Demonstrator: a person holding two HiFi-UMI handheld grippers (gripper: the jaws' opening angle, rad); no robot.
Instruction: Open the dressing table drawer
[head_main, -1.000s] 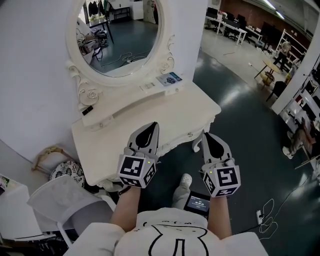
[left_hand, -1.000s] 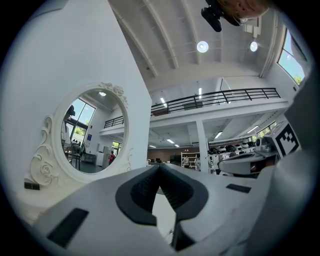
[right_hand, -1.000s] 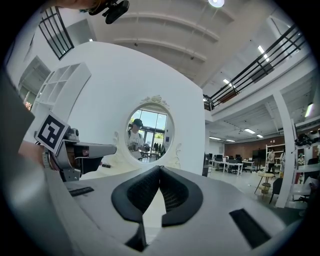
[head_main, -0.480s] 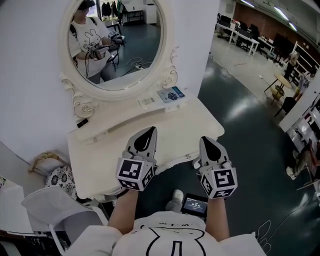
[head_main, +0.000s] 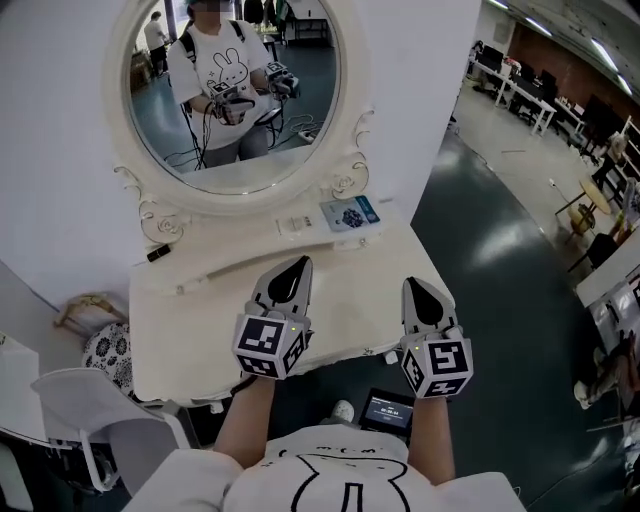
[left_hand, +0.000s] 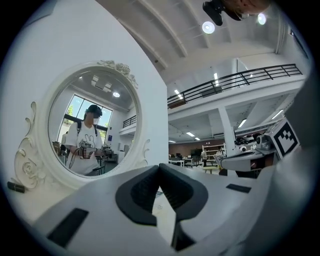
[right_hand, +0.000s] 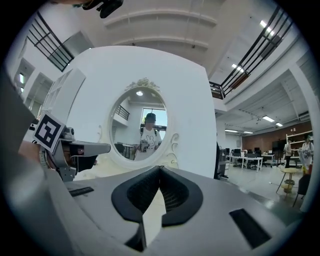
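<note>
The cream dressing table (head_main: 200, 320) stands against the white wall under an oval mirror (head_main: 235, 90). Its drawer front is hidden below the tabletop's front edge in the head view. My left gripper (head_main: 297, 265) hovers over the front middle of the tabletop, shut and empty. My right gripper (head_main: 418, 287) is level with it, over the table's right front corner, also shut and empty. In the left gripper view the left gripper's (left_hand: 159, 167) jaws meet, facing the mirror (left_hand: 85, 130). In the right gripper view the right gripper (right_hand: 160, 170) points at the mirror (right_hand: 142, 130) too.
A blue printed card (head_main: 350, 213) and a small black item (head_main: 157, 254) lie at the back of the tabletop. A white chair (head_main: 100, 400) and a patterned cushion (head_main: 100, 355) sit at the left. A device with a screen (head_main: 385, 408) hangs below my arms.
Both grippers have moved in over the table's front edge, facing the mirror more squarely. The person's reflection now fills the mirror. Both jaws stay shut.
</note>
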